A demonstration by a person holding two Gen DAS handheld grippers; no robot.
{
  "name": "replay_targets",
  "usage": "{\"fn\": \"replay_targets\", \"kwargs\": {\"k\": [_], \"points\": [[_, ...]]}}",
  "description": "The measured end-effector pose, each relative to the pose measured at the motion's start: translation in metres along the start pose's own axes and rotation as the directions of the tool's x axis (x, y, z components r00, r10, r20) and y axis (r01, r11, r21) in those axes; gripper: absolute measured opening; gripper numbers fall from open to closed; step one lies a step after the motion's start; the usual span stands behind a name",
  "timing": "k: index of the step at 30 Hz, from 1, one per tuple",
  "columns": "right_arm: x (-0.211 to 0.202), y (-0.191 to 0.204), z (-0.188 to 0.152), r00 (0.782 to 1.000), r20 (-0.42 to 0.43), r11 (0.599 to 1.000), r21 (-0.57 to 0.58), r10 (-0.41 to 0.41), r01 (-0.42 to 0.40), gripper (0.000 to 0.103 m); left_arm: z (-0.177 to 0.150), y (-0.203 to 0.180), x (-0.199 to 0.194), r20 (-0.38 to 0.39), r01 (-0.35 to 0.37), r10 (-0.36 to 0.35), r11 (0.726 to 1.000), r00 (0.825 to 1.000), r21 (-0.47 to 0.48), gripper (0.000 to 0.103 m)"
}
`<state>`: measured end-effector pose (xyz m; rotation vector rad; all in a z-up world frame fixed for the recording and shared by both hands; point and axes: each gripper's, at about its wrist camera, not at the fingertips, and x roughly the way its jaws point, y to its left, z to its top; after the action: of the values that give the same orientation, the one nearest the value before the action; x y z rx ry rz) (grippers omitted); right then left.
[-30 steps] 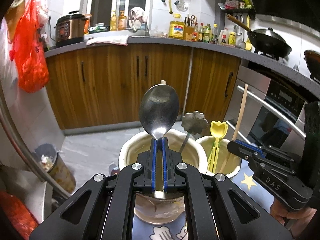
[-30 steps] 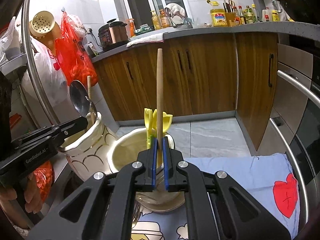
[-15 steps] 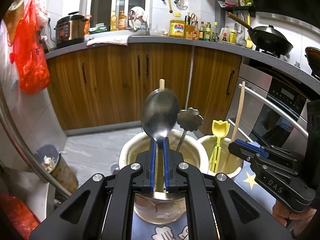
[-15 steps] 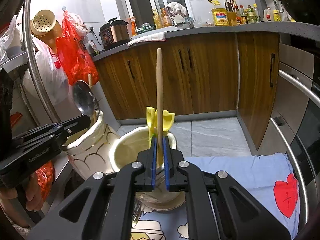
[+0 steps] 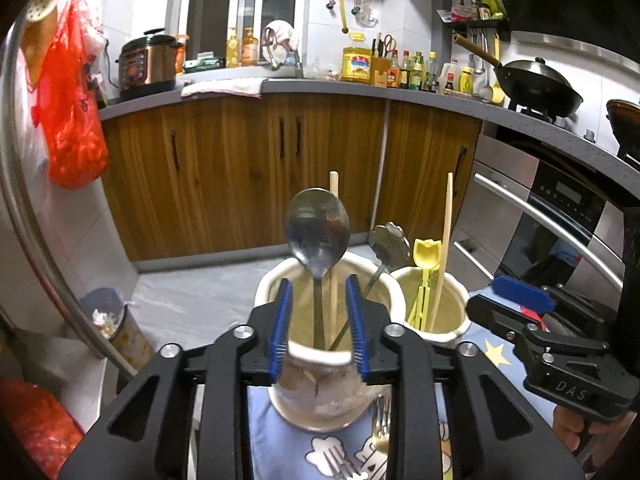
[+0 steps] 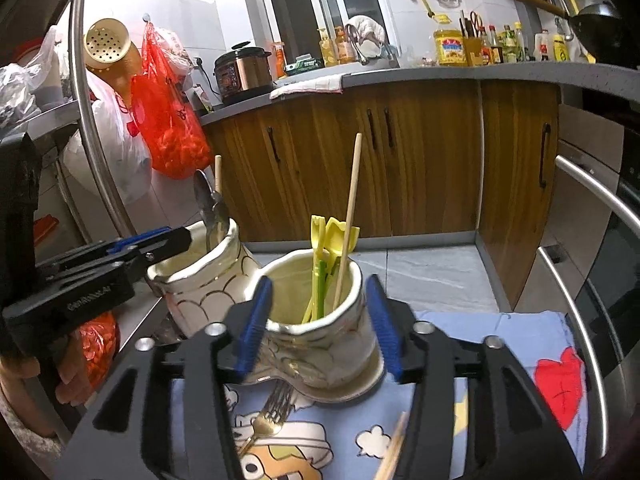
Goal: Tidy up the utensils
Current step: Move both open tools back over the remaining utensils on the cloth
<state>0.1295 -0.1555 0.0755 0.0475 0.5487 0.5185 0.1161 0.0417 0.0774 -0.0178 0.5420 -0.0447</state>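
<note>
Two cream ceramic holders stand on a blue cartoon cloth. The left holder (image 5: 320, 360) holds a metal spoon (image 5: 318, 232), a wooden chopstick (image 5: 333, 240) and a flower-headed utensil (image 5: 388, 240). My left gripper (image 5: 319, 328) is open, its jaws either side of this holder's rim, with the spoon standing free. The right holder (image 6: 320, 320) holds yellow utensils (image 6: 330, 236) and a wooden chopstick (image 6: 350, 208). My right gripper (image 6: 318, 324) is open around it, empty.
A gold fork (image 6: 268, 412) and a chopstick tip (image 6: 392, 452) lie on the cloth (image 6: 500, 360) in front of the holders. Wooden cabinets (image 5: 240, 168) and an oven (image 5: 560, 220) lie beyond. A bin (image 5: 112, 320) stands on the floor at left.
Both grippers have opened. The left one let go of the spoon, which now stands in the left holder. The right one let go of the chopstick, which leans in the right holder.
</note>
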Motion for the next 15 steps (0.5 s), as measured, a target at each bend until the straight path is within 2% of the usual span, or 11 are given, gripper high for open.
{"fn": "replay_targets", "kwargs": {"k": [1, 3, 6, 11, 15], "points": [[-0.004, -0.001, -0.001, 1.000, 0.002, 1.000, -0.005, -0.007, 0.007, 0.061, -0.002, 0.000, -0.005, 0.004, -0.007, 0.007, 1.000, 1.000, 0.005, 0.037], [-0.012, -0.001, -0.005, 1.000, 0.000, 1.000, -0.012, -0.021, 0.021, 0.078, -0.005, 0.000, -0.014, 0.012, -0.018, 0.018, 1.000, 1.000, 0.007, 0.056], [-0.023, -0.005, -0.012, 0.999, -0.016, 0.999, -0.017, -0.034, 0.034, 0.088, -0.014, 0.000, -0.027, 0.016, -0.025, 0.025, 1.000, 1.000, 0.015, 0.065], [-0.037, -0.010, -0.025, 0.997, -0.057, 0.998, -0.020, -0.061, 0.060, 0.095, -0.037, 0.000, -0.040, -0.035, -0.044, 0.044, 0.999, 0.998, 0.009, 0.078], [-0.050, -0.014, -0.042, 0.991, -0.089, 0.995, -0.046, -0.095, 0.091, 0.097, -0.065, -0.004, -0.041, -0.099, -0.071, 0.074, 0.997, 0.992, 0.029, 0.080]]}}
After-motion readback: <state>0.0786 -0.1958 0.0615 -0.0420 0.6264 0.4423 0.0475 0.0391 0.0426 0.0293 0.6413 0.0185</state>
